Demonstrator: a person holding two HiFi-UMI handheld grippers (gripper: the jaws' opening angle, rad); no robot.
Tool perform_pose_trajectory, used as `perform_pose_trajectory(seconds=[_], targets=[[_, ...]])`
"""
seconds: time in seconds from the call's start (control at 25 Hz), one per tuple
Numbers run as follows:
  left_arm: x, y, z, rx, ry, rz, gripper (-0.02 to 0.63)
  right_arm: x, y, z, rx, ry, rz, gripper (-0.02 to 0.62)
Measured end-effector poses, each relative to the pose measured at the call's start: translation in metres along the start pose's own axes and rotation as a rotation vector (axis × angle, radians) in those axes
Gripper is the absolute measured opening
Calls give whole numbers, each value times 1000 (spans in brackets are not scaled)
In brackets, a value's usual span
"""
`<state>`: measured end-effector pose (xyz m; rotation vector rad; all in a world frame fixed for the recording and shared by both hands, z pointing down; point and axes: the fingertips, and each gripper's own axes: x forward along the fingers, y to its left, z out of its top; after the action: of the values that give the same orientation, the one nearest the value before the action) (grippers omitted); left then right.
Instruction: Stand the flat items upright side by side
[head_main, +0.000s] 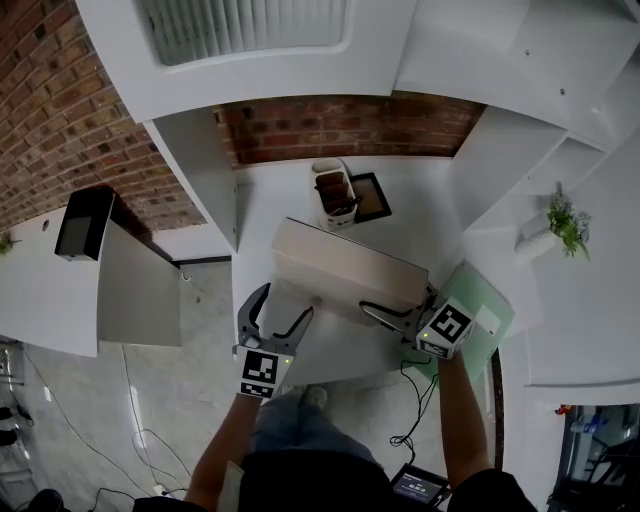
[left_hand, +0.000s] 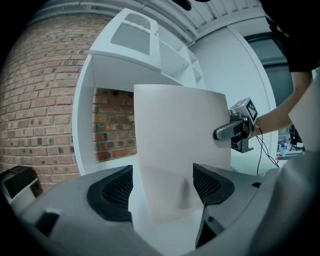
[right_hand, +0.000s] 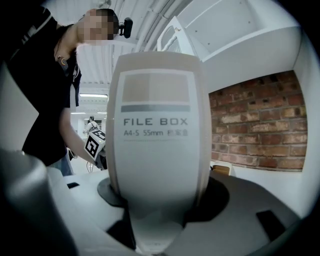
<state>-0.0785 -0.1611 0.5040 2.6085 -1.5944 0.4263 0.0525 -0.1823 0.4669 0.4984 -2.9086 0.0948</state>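
I have my right gripper (head_main: 400, 306) clamped on the spine end of the upright, pale beige slab-shaped file box (head_main: 345, 268) near the white tabletop's (head_main: 420, 210) front edge, my left gripper (head_main: 283, 304) gaping wide around its other end, pads clear, with bare tabletop behind toward the back edge.

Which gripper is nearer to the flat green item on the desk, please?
Right. The right gripper, shut on the file box, is beside the green item; the left gripper is at the box's far end.
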Motion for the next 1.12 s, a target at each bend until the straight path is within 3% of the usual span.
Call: perform_pose_trajectory(seconds=[0.24,0.44,0.8,1.12], targets=[[-7,6,3,-24,-7,3,347,11,4,18,-17,-9,-189,261],[-15,24,5,-23,-36,32,347,36,-4,41,59,-73,-376,261],[-35,66,7,-66,-46,91,347,102,-36,61,111,-76,-694,259],[-45,98,-14,-124,-37,137,347,164,-66,72,129,-87,-878,258]])
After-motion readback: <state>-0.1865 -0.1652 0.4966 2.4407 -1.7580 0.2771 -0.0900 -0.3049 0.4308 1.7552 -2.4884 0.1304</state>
